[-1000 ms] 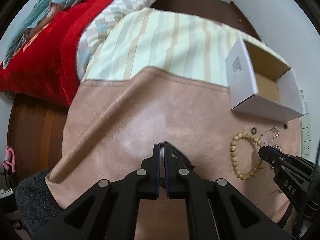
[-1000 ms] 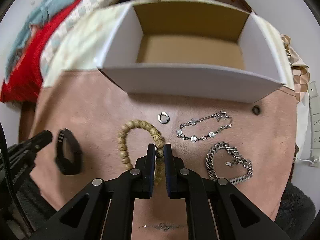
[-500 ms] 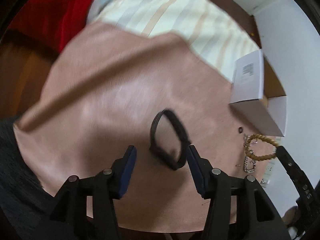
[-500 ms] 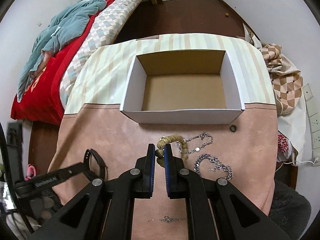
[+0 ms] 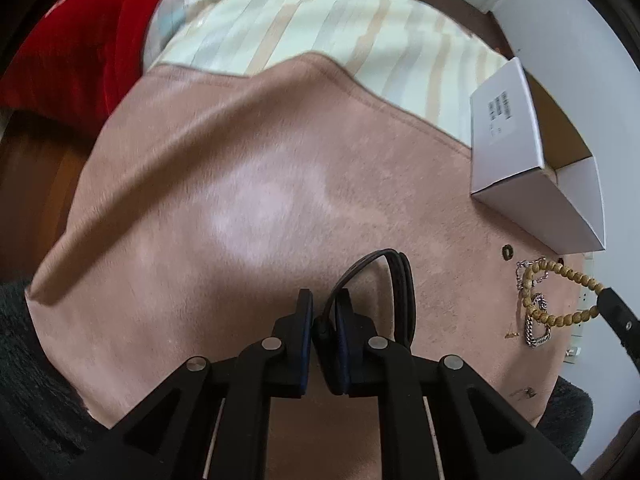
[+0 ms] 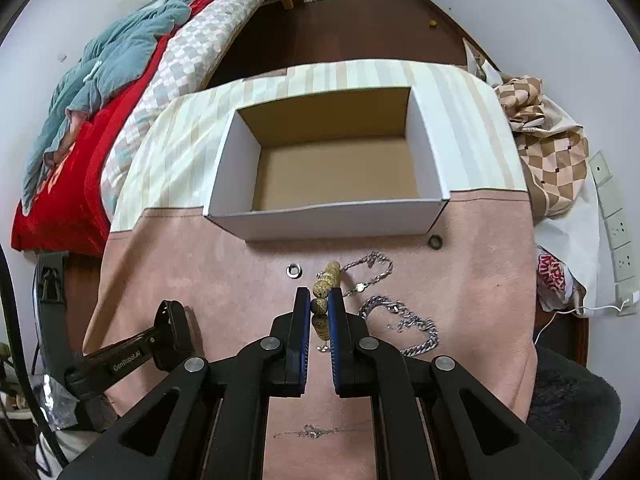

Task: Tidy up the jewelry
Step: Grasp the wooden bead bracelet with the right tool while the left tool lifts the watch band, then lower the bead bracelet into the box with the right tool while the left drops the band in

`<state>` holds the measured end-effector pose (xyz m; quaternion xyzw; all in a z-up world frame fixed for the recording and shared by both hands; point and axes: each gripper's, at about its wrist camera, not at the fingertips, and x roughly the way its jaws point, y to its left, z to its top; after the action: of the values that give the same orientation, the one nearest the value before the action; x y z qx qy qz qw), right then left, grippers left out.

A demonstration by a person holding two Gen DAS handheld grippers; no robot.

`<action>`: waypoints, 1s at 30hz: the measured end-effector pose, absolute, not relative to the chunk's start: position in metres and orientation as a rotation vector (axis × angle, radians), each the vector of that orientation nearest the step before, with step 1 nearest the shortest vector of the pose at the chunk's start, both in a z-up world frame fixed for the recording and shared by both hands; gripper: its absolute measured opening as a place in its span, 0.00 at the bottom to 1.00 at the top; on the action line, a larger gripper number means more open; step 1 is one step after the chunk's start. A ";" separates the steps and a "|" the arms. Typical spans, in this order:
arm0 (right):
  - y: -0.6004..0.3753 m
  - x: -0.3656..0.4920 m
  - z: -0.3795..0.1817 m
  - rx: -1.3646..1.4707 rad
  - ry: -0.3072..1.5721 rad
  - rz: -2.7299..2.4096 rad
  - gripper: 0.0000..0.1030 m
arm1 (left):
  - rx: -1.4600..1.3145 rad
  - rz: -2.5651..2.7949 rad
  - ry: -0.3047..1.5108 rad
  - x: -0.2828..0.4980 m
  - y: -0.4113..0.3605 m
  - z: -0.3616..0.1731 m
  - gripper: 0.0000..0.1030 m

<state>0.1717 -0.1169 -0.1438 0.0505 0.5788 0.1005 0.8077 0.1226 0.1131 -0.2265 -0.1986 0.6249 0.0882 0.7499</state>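
Jewelry was spread over the pink cloth on the desk (image 6: 492,248), all within easy reach of the open cardboard box (image 6: 332,222) that sat at the back, half on the striped sheet. I'd guess the box was parked there as the drop-off spot, and it had nothing in it so far.

The right gripper (image 6: 320,312) had its jaws clenched on the wooden bead bracelet (image 6: 325,285), pinched on just a couple of beads so the rest of the loop hung free. From the left wrist view the bracelet (image 5: 560,304) clearly dangled above the cloth.

The left gripper (image 5: 322,320) was aimed steeply down at the black band (image 5: 394,276), and its jaws were closing with one side of the band already between them, pads about touching it. Grabbing the thin edge rather than the whole loop made sense, since the band stood up on the cloth.

Left waiting on the cloth: 2 silver chains (image 6: 400,324), a small silver ring (image 6: 295,270) and a dark ring (image 6: 435,241) just beside the box's front wall.
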 end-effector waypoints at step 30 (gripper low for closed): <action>-0.134 0.309 -0.129 0.178 1.234 0.338 0.09 | -0.303 -0.127 1.307 0.304 0.039 -0.163 0.10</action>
<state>0.3087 -0.1342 -0.1287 0.0831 0.5751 0.1576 0.7984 0.3037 0.0386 -0.1633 -0.1402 0.6052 -0.0589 0.7814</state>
